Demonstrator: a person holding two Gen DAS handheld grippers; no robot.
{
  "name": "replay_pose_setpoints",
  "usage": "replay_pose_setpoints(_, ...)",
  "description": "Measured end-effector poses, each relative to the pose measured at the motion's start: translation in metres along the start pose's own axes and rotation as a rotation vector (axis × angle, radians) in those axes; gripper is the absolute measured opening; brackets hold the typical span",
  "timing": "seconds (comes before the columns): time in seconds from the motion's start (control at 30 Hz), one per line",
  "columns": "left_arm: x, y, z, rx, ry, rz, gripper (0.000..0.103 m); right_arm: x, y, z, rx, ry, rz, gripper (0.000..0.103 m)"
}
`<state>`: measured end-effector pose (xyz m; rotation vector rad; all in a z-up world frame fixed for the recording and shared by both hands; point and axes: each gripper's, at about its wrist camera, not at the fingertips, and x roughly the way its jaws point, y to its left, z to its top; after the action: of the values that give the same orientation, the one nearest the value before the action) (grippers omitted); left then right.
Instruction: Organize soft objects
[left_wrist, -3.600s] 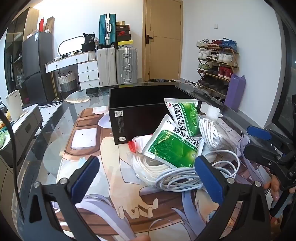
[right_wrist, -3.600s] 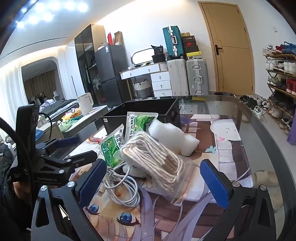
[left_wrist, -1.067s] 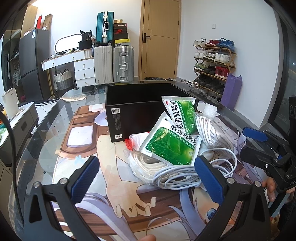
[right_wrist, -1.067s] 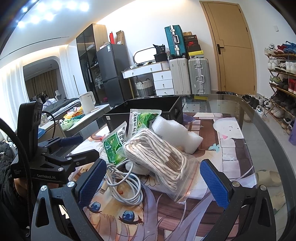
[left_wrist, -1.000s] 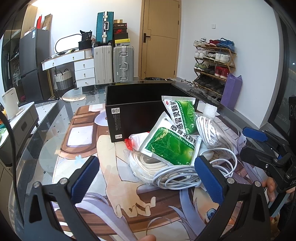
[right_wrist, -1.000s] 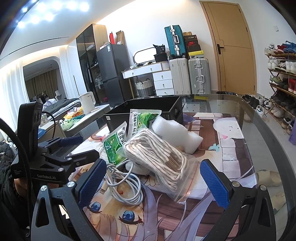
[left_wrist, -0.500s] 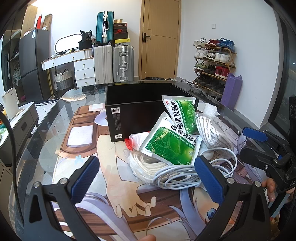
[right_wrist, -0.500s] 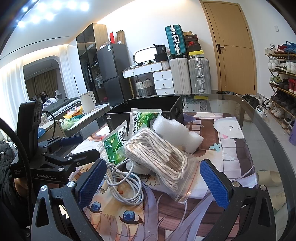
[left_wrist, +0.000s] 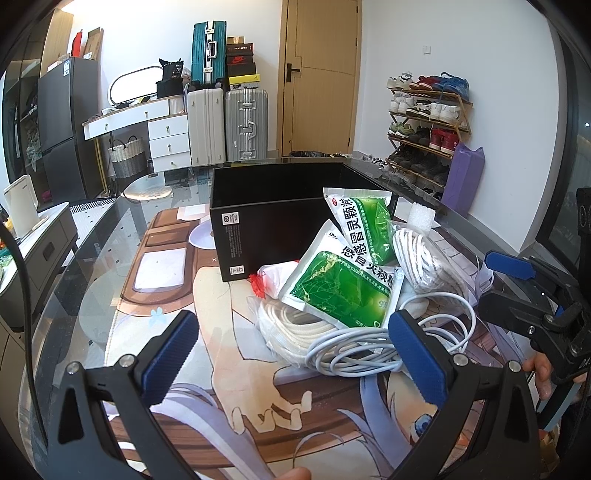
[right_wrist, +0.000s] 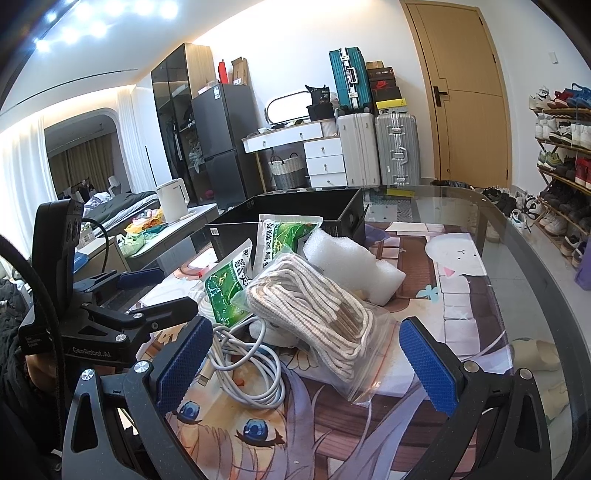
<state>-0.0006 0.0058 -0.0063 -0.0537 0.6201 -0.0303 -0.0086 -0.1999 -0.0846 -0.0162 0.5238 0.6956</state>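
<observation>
A heap of soft things lies on the glass table in front of an open black box (left_wrist: 273, 206). It holds two green medicine pouches (left_wrist: 343, 284), a white rope coil (left_wrist: 295, 325), a grey-white cable (left_wrist: 369, 347), a bagged striped rope (right_wrist: 317, 306) and white foam (right_wrist: 351, 266). My left gripper (left_wrist: 295, 354) hangs open just short of the heap, with nothing between its blue pads. The right gripper (right_wrist: 306, 358) is open too, low over the cable (right_wrist: 251, 365) and the bagged rope. Each gripper shows at the edge of the other's view.
The table carries a cartoon-print mat (left_wrist: 221, 295) under glass, with bare room left of the heap. Suitcases (left_wrist: 225, 122), a white dresser (left_wrist: 147, 129), a door and a shoe rack (left_wrist: 424, 122) stand behind. A hand (left_wrist: 543, 373) holds the right gripper's handle.
Between 3.6 s ago and 1.1 s ago both views shifted slightly. Since then nothing has visibly moved, and both grippers stay open.
</observation>
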Motion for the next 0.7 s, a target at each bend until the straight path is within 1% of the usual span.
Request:
replay_pose_setpoints(0.37, 0.001, 0.0, 0.003, 0.011, 0.032, 0.003, 0.103, 0.011, -0.002, 0.014, -0.025, 0.064, -0.029, 0.103)
replay_pose_setpoints(0.57, -0.001, 0.0, 0.005, 0.012, 0.044, -0.001, 0.103, 0.016, -0.007, 0.02, 0.0, 0.091, -0.009, 0.103)
replay_pose_setpoints(0.7, 0.0, 0.001, 0.007, 0.005, 0.058, -0.017, 0.103, 0.023, -0.013, 0.024, 0.021, 0.118, 0.0, 0.103)
